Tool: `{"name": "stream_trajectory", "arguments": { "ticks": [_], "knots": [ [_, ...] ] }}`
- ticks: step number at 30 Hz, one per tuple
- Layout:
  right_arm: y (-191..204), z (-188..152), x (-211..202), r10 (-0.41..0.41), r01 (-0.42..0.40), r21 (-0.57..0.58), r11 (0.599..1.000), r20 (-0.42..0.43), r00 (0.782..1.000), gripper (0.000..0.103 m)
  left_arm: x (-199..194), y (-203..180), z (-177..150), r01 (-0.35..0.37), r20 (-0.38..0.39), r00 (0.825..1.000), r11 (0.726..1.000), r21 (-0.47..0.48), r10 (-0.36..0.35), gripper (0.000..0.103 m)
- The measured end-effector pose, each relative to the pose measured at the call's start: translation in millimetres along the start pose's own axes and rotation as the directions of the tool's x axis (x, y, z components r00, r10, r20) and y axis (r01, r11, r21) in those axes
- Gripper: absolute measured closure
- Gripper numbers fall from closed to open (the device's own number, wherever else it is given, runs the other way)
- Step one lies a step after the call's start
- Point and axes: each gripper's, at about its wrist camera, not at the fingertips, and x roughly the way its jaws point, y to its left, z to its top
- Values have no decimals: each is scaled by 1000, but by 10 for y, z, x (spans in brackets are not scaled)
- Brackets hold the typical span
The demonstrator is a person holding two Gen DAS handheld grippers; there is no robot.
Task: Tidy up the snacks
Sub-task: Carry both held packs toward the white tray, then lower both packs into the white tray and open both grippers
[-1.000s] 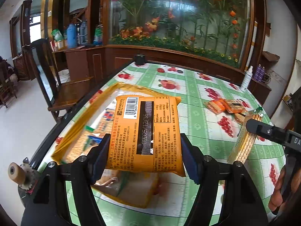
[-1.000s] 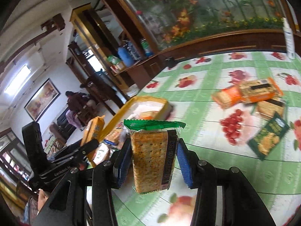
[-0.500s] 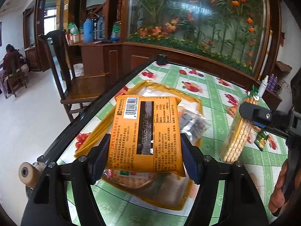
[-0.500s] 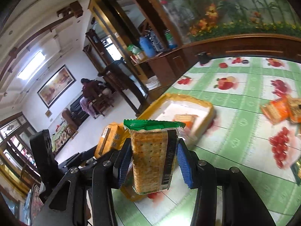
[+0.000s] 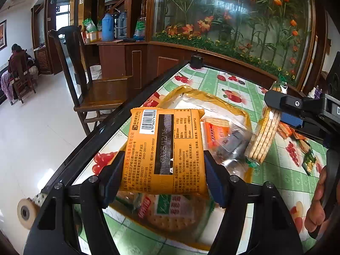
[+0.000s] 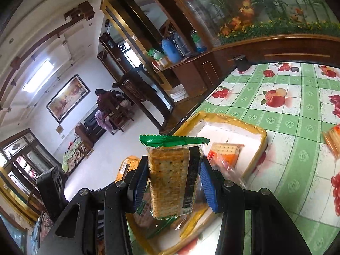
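My left gripper is shut on an orange snack packet, held above the near end of a yellow-rimmed tray. My right gripper is shut on a clear cracker pack with a green top seal, held above the same tray. In the left wrist view the cracker pack hangs at the tray's right edge. The tray holds several snack packs, among them an orange cracker pack and a green biscuit pack.
The table has a green fruit-print cloth. Loose snack packs lie on it to the right of the tray. A wooden chair stands at the table's left edge. A dark cup stands at the far table corner.
Both grippers have moved left over the tray, each keeping its pack. The cracker pack has come closer to the orange packet and tilted.
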Motion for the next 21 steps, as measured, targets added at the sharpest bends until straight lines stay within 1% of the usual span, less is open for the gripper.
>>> {"name": "stream_trajectory", "arguments": {
  "ticks": [8, 11, 13, 17, 21],
  "knots": [
    [-156, 157, 339, -31, 31, 35, 999, 8, 999, 55, 251, 32, 138, -14, -36, 999, 1000, -12, 13, 33],
    [-205, 224, 513, -16, 16, 54, 998, 2, 1000, 56, 299, 5, 151, -5, -44, 999, 1000, -4, 5, 33],
    [-207, 280, 597, -23, 23, 48, 999, 7, 1000, 56, 311, -35, 157, -4, -45, 999, 1000, 8, 4, 33],
    [-241, 391, 787, -43, 43, 45, 998, -9, 999, 56, 352, -79, 159, 1, -57, 998, 1000, 29, 1, 33],
    [-270, 421, 967, -72, 73, 41, 996, -47, 996, 56, 392, -113, 163, 1, -71, 997, 999, 44, 2, 33]
  ]
}}
